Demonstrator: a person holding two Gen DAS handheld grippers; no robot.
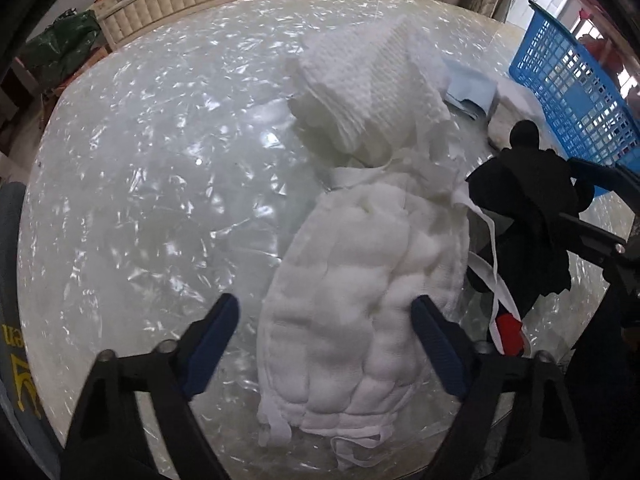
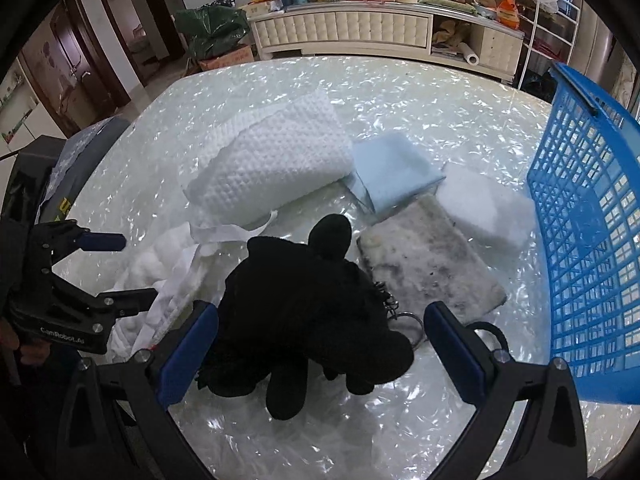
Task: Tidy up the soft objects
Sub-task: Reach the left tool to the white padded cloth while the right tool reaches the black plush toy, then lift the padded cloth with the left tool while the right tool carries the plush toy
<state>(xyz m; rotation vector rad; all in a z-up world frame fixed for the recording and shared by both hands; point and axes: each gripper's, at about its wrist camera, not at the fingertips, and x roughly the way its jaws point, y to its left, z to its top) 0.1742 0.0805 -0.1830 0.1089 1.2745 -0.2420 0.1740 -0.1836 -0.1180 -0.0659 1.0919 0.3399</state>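
Two soft items sit between spread fingers. The white quilted bundle (image 1: 360,300) lies on the table (image 1: 140,200), its long axis running away from the left gripper (image 1: 326,344), whose open fingers straddle the near end without pressing. Beside it, the black plush toy (image 2: 304,316) lies between the right gripper (image 2: 320,356) fingers, open and apparently clear. The blue basket (image 2: 592,220) stands nearer the right hand.

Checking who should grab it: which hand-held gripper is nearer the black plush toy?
Right. The right hand-held gripper straddles the black plush toy, open fingers on either side. The left hand-held gripper sits beside it, over the white quilted cloth.
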